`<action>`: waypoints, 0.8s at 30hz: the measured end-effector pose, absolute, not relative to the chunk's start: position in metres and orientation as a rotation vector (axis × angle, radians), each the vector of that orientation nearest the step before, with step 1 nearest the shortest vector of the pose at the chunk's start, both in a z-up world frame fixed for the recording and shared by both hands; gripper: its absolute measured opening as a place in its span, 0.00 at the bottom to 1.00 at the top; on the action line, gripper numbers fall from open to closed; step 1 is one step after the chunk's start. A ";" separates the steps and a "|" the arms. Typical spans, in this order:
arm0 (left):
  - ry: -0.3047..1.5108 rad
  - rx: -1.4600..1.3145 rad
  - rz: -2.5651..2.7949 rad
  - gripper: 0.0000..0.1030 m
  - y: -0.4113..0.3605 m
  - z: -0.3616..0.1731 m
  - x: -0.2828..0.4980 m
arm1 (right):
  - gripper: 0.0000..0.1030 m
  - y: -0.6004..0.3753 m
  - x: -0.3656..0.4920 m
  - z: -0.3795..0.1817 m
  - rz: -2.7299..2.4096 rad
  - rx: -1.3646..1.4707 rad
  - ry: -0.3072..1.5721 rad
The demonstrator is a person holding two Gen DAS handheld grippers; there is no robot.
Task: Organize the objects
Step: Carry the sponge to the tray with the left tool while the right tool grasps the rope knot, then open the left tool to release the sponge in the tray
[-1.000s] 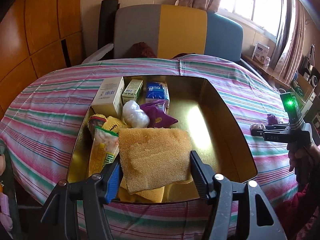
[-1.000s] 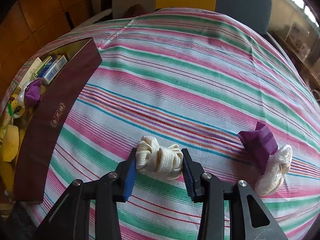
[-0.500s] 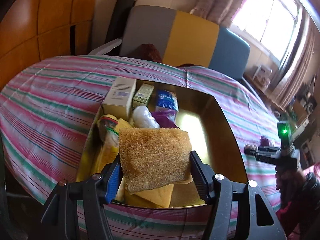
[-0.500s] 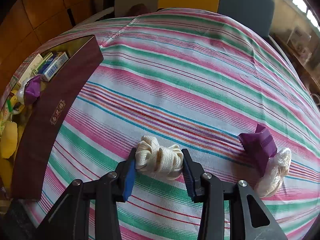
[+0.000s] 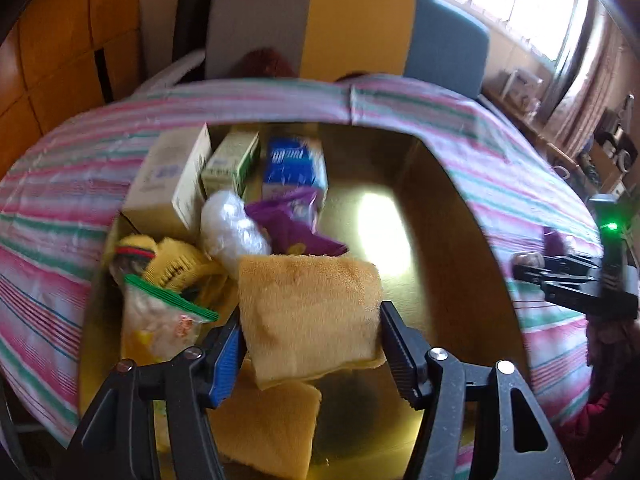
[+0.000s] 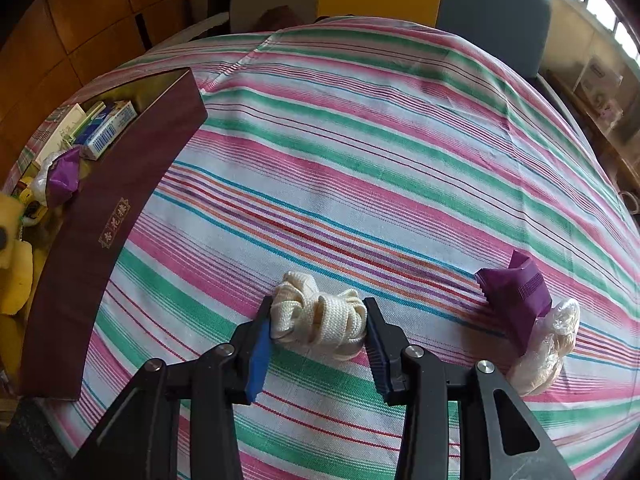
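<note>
The left gripper (image 5: 310,344) fingers clamp a yellow sponge (image 5: 310,312) over the near end of the gold-lined box (image 5: 452,208), their jaws just eased slightly wider (the view is blurred, so box labels cannot be read). The right gripper (image 6: 318,330) pinches a bundle of cream webbing (image 6: 320,318) on the striped tablecloth (image 6: 360,140); right of it, a purple packet (image 6: 516,292) partly covers a clear bag (image 6: 548,344).

striped tablecloth (image 6: 360,128), tri-colour chair (image 5: 312,20)
</note>
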State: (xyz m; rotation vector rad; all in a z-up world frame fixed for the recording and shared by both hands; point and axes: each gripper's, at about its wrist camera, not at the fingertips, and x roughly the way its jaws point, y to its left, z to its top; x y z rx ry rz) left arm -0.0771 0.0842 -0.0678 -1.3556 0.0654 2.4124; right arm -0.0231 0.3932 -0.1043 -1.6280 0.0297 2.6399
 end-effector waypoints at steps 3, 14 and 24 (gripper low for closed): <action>0.068 -1.395 2.391 0.67 0.085 -0.080 -0.084 | 0.41 0.394 -0.023 -0.104 2.639 -1.629 0.036; 0.093 -1.312 2.472 0.79 0.060 -0.066 -0.063 | 0.41 0.393 -0.019 -0.103 2.638 -1.627 0.036; 0.147 -1.168 2.658 0.79 0.034 -0.029 -0.030 | 0.41 0.390 -0.020 -0.103 2.638 -1.620 0.009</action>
